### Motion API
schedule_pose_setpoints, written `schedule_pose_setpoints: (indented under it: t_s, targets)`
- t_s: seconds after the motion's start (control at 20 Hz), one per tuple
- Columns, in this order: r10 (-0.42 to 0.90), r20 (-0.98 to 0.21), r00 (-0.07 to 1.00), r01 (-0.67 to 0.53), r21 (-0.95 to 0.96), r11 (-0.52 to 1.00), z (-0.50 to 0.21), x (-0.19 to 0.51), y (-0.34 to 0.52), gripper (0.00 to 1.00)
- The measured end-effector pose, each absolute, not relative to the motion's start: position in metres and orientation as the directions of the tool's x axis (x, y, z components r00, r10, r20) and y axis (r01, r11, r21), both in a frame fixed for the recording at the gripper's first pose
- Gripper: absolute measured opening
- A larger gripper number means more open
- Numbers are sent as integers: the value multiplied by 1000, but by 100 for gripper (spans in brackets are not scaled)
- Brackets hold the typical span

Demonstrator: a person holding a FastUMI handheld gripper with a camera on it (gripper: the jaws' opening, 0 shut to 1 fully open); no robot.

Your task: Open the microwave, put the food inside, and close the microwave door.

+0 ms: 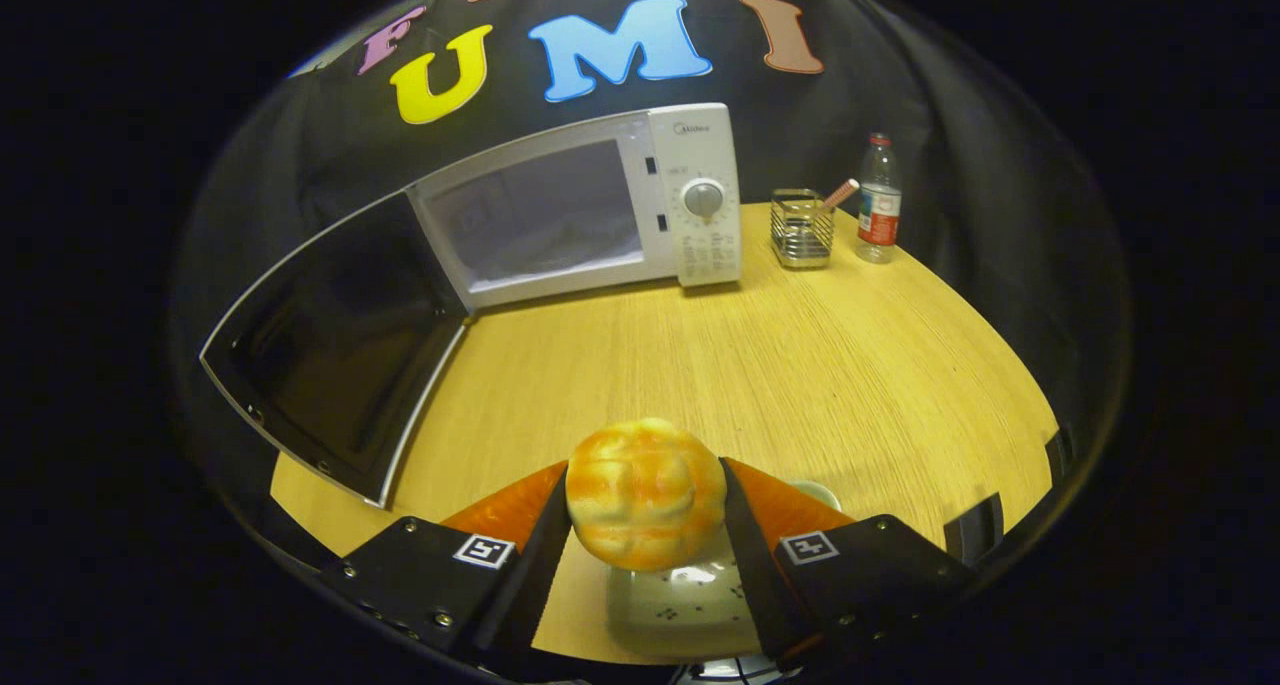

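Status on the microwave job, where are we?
Done: the microwave door is swung wide open, cavity exposed. In hand: the tool is shut on the bread bun, both fingers pressing its sides, held just above a small white plate on the wooden table. Left: carry the bun across into the cavity, release it, then close the door.

The hand-held gripper (645, 550) has two flat, wedge-shaped fingers mounted on black blocks, each block bearing a square black-and-white marker and small silver screws.
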State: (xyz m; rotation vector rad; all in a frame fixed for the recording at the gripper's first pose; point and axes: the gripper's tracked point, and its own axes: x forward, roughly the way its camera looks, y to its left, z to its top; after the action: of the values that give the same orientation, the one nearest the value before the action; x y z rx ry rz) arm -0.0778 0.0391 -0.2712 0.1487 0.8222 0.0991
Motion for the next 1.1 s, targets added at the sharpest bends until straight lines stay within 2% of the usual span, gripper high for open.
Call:
schedule_pose_setpoints:
  t_s: [0.5, 1.1]
  targets:
    - [275, -597, 754, -123, 283, 951, -246, 34, 104, 81]
    - [298, -427, 854, -103, 423, 900, -261, 162, 157, 81]
